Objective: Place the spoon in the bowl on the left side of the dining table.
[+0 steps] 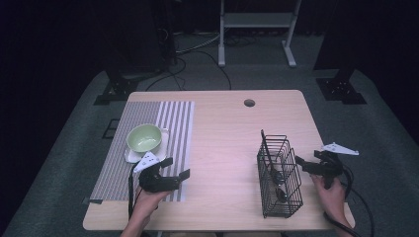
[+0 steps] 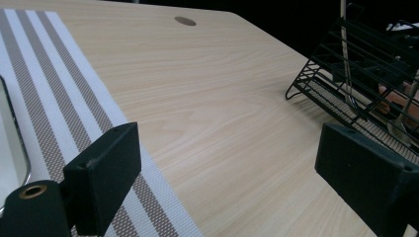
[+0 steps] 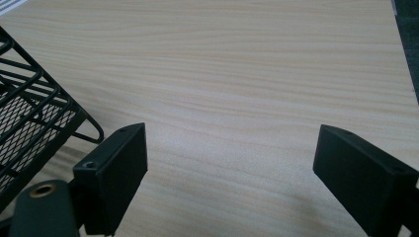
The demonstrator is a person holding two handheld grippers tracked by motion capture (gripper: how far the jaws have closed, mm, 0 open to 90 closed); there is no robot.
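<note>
Two hand-held grippers hover low over a pale wooden table (image 1: 222, 148), seen from above, and both are empty.

At the far left lies a grey-and-white striped placemat (image 1: 168, 123). On it sits a light green bowl (image 1: 144, 137) resting on a small white plate (image 1: 129, 156). Just in front of the bowl, the left gripper (image 1: 177, 168) is held over the mat's near right corner, pointing right across the table; its jaws are spread wide with nothing between them. Its own camera looks over bare wood toward the basket.

The middle of the table is bare except for a small round cable hole (image 1: 249, 102) near the far edge.

Toward the right stands a black wire cutlery basket (image 1: 279, 173). Inside it lean a few pieces of metal cutlery (image 1: 276, 177), spoon bowls down and handles up; their exact kinds are hard to tell. Just beside the basket's right side, the right gripper (image 1: 301, 163) points left at it, jaws likewise released and empty.

The work appears to be fetching cutlery from the basket to set beside the bowl. To do this well, the right gripper should probably rise above the rim, turn its jaws downward, and close on a single handle near its top, then lift straight up so the piece does not snag the wires or tip the basket.
</note>
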